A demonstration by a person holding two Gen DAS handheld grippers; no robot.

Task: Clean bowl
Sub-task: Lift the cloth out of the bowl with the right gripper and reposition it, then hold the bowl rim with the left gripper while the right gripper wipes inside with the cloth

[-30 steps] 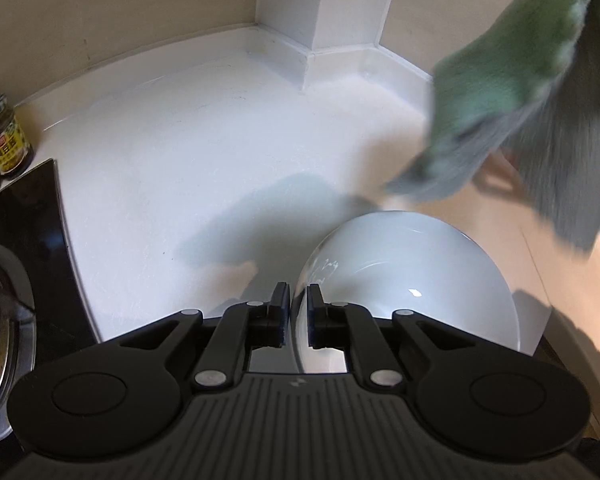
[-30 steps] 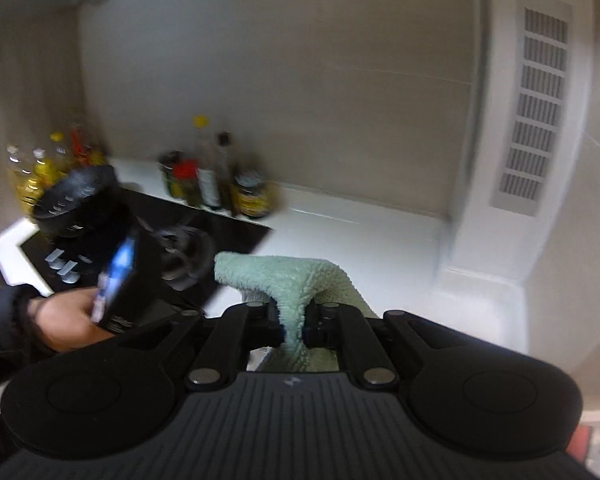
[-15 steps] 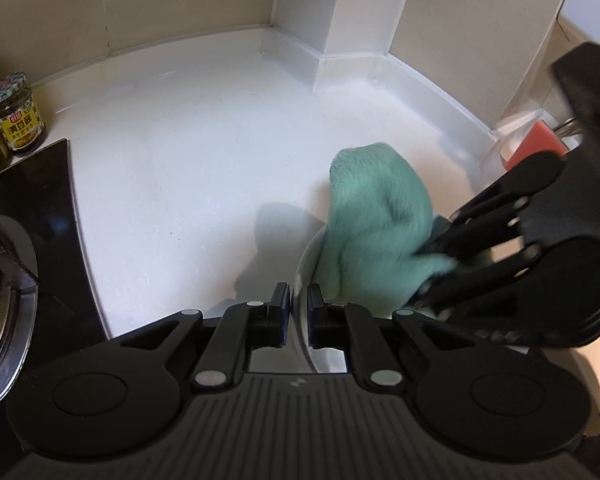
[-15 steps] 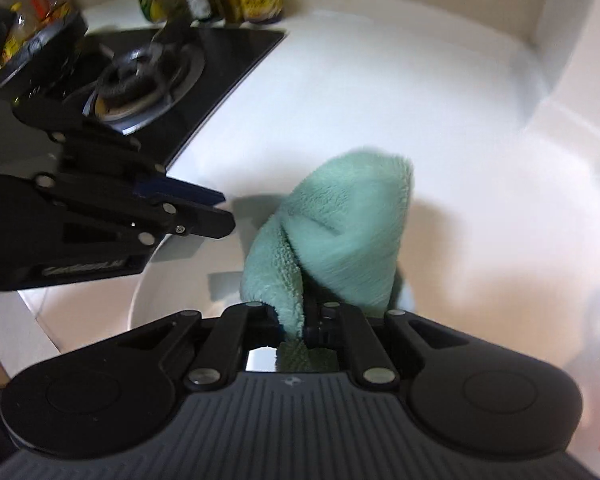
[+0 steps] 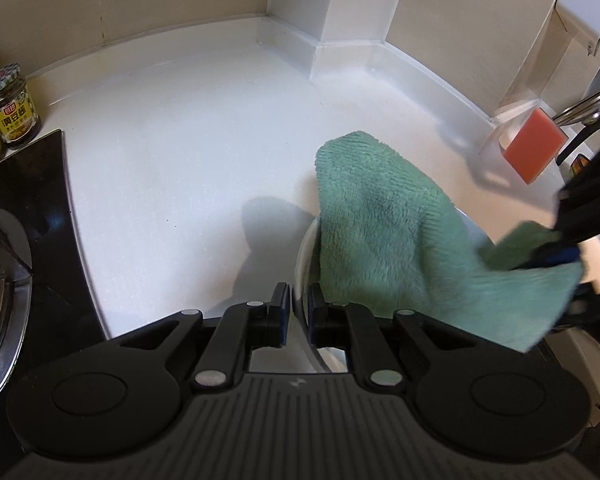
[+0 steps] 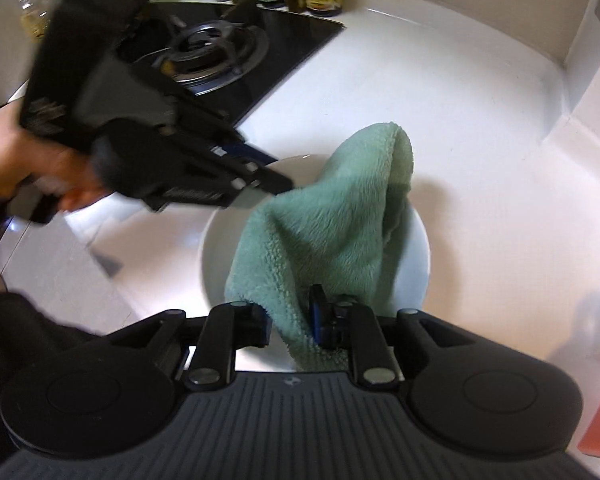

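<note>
1. Here, the white bowl sits upright on the white bench, mouth up, just beside the black hob.
2. The left gripper has its fingers clenched on the bowl's near rim, one finger outside the wall and one inside, so the bowl is pinned from the left side.
3. The right gripper has its fingers clamped on a green cloth; the cloth runs forward from the fingers and stands up in a soft peak over the bowl's hollow.
4. The relation that matters: the bowl's inside lies directly ahead of and below the right fingers, with the cloth's lower folds already in it. The right hand is the one placed to wipe; the left only steadies.
5. The bowl is round, so it has no long axis of its own. The cloth's long axis runs away from the right fingers toward the far rim.
6. In my judgement, the next stroke calls for pressing the cloth down and sweeping around the inner wall while the left grip resists the turning.
7. An orange sponge lies well apart, by the wall.
</note>
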